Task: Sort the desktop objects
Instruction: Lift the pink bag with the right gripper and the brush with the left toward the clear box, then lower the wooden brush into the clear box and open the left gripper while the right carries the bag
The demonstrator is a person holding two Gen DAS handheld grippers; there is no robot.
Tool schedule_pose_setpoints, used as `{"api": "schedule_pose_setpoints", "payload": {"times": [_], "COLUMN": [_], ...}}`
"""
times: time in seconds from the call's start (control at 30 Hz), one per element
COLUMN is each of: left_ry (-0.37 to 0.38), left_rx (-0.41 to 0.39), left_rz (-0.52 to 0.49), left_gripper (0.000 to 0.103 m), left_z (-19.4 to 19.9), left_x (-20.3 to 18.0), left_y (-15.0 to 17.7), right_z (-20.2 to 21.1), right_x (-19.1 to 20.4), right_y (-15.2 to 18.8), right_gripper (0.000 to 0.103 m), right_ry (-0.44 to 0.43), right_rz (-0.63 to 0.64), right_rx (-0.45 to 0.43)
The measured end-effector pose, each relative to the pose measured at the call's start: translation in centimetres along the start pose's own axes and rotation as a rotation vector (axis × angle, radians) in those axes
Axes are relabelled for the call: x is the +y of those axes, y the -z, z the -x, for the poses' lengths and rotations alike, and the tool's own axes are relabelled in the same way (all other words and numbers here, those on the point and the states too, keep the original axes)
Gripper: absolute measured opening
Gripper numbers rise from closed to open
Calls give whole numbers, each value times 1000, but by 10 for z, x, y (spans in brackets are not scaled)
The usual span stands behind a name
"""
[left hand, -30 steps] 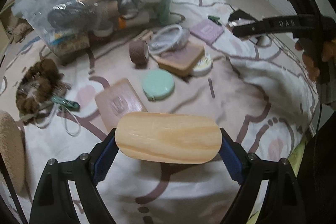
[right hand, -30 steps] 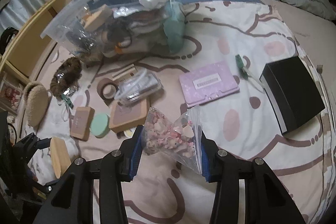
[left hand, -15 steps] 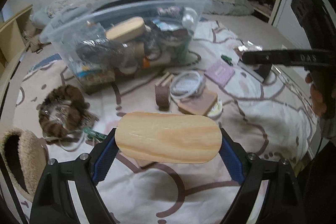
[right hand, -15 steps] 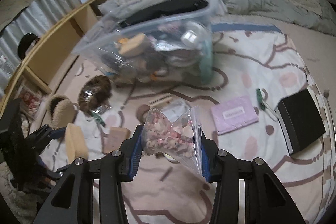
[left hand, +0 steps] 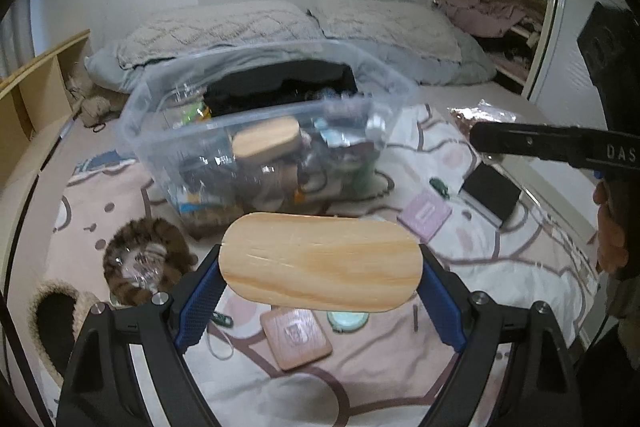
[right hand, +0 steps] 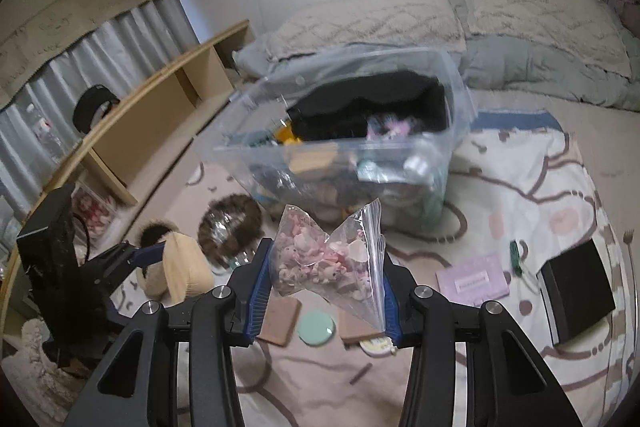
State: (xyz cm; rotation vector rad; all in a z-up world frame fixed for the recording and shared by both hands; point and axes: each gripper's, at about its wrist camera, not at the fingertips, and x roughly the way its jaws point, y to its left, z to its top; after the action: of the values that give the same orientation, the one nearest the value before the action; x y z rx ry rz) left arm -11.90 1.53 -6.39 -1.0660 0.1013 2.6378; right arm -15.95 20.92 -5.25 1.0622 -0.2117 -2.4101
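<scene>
Left gripper [left hand: 320,263] clamped on wooden block [left hand: 320,263], lower centre; right gripper [right hand: 324,263] pinching bag of trinkets [right hand: 326,259] — both carried high, likely to clear clear bin [left hand: 256,131] rim, upper centre.

Two grippers [left hand: 320,291] [right hand: 326,301], one clear bin [left hand: 256,131], two wooden ovals [left hand: 320,261] [left hand: 267,143] (one inside the bin), one zip bag [right hand: 328,259], two pillows [left hand: 216,27] [left hand: 384,23], one black box [right hand: 576,283].

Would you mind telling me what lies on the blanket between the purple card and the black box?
In the right wrist view, a small green clip lies between the purple card and the black box.
</scene>
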Motion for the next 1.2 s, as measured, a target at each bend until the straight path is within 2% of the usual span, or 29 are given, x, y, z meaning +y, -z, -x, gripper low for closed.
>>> {"api": "schedule_pose_setpoints", "payload": {"times": [0.17, 0.33, 0.5, 0.67, 0.9, 1.2], "left_ry": [-24, -49, -48, -58, -50, 19], "left_rx": [-44, -122, -203, -239, -200, -128], "left_rz": [9, 15, 79, 137, 185, 239], "left_gripper": [90, 90, 90, 90, 90, 90], "left_z": [10, 25, 38, 40, 18, -56], "left_x": [-2, -1, 13, 27, 44, 49], "left_y": [-21, -51, -88, -119, -138, -144], "right_z": [8, 21, 38, 53, 46, 15], "right_x": [6, 9, 10, 13, 14, 8], "right_y": [-13, -29, -52, -73, -95, -120], "right_gripper": [47, 47, 47, 47, 47, 47], "right_ry": [-1, -7, 6, 9, 12, 47], "right_rz": [16, 8, -2, -13, -45, -92], "right_rx": [-42, -100, -177, -256, -285, -322]}}
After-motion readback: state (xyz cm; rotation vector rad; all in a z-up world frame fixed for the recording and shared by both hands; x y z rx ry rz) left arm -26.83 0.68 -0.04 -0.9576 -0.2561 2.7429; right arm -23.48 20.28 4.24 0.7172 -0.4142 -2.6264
